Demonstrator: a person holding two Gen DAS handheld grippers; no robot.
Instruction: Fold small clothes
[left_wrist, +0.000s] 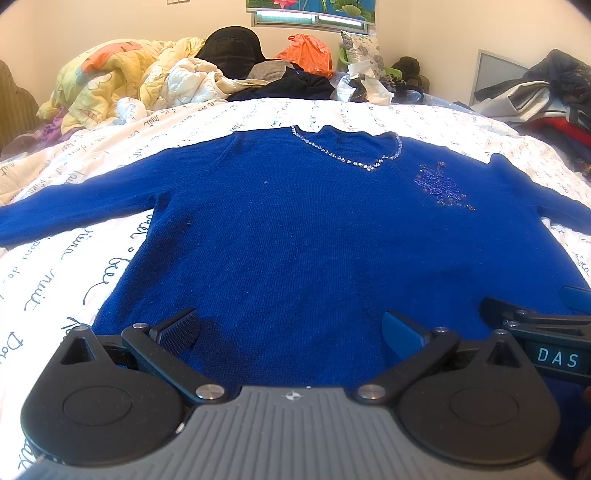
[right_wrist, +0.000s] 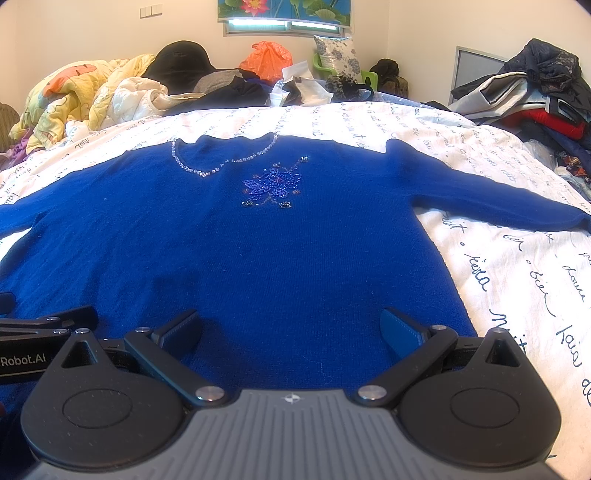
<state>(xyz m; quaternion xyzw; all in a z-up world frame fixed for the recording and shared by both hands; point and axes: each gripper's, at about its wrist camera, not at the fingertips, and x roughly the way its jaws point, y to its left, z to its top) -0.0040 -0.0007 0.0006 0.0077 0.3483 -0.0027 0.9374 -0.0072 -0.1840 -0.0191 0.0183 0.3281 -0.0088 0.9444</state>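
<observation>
Bed (left_wrist: 110, 258) carrying flat blue sweater (left_wrist: 295, 240) | both grippers, left (left_wrist: 291, 332) and right (right_wrist: 291, 332), hovering with fingers released | risk: beading snagging while folding

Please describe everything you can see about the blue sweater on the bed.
The blue sweater is a fine knit that lies flat, front up, on a white bedsheet with dark handwriting print. Both long sleeves are spread out to the sides. Clear beads trim the round neckline, and a beaded flower sits on the chest. Its hem is nearest the cameras. The left tongs and right tongs are open over the hem, holding nothing.
</observation>
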